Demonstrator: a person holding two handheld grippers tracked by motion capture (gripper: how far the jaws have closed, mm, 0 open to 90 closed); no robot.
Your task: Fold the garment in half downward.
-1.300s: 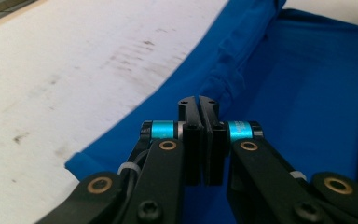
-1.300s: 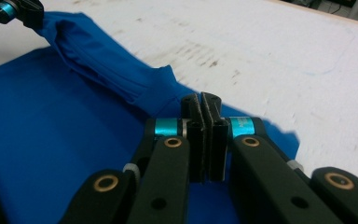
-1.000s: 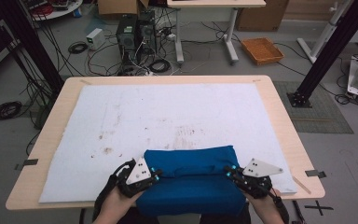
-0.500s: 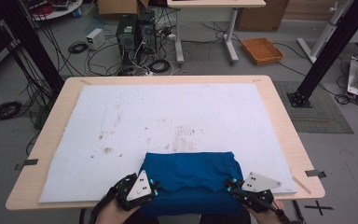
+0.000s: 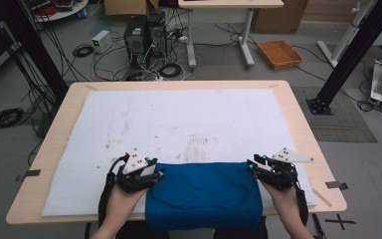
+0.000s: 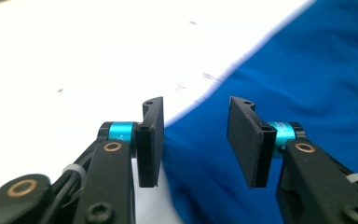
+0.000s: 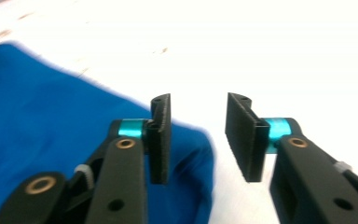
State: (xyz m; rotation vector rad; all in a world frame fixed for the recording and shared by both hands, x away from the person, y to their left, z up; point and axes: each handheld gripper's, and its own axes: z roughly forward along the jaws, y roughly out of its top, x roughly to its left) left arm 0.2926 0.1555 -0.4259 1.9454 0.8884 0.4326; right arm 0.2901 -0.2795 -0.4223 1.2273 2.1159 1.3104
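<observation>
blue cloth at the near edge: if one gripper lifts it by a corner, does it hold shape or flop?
Likely flops: the blue cloth lies folded with soft wrinkles and rounded edges, and drapes over the table edge. Probably light, and a one-corner lift could let the fold fall open. A push would likely bunch it on the rough-looking white mat rather than slide it.

Two hand-held grippers, left gripper (image 5: 155,174) and right gripper (image 5: 252,164), built of black links with copper-ringed pivots, black screws and turquoise collars behind flat black fingers (image 6: 150,140). Grey three-cornered plate atop each; black cables trailing along bare forearms.
</observation>
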